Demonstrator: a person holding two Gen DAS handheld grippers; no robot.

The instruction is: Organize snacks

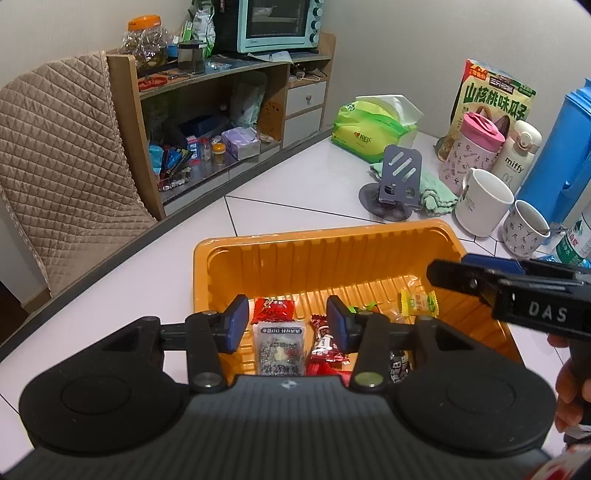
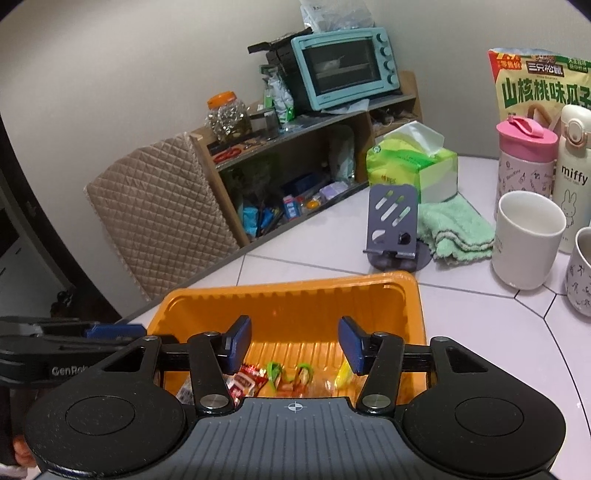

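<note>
Left wrist view: the left gripper (image 1: 287, 325) and right gripper (image 2: 294, 349) hover with jaws apart and empty above the orange tray (image 1: 321, 251) on the white table (image 1: 295, 184), where wrapped snacks (image 1: 279, 345) lie.

Orange ribbed tray (image 1: 332, 251) on a white tabletop (image 1: 295, 184) crossed by thin dark lines. Snacks inside: red wrapper (image 1: 273, 308), yellow-green candy (image 1: 417, 302), clear packet with black-and-white speckle (image 1: 280, 347). Left hand-held gripper (image 1: 288, 325) and right hand-held gripper (image 2: 295, 347) are black with blue pads. Beyond the tray: grey phone stand (image 1: 400, 173), mint-green cloth (image 1: 436, 192), lime-green tissue pack (image 1: 373, 129), white mug (image 1: 484, 203), pink-lidded patterned bottle (image 1: 472, 147), teal oven (image 1: 280, 22), beige quilted chair cover (image 1: 62, 147).
</note>
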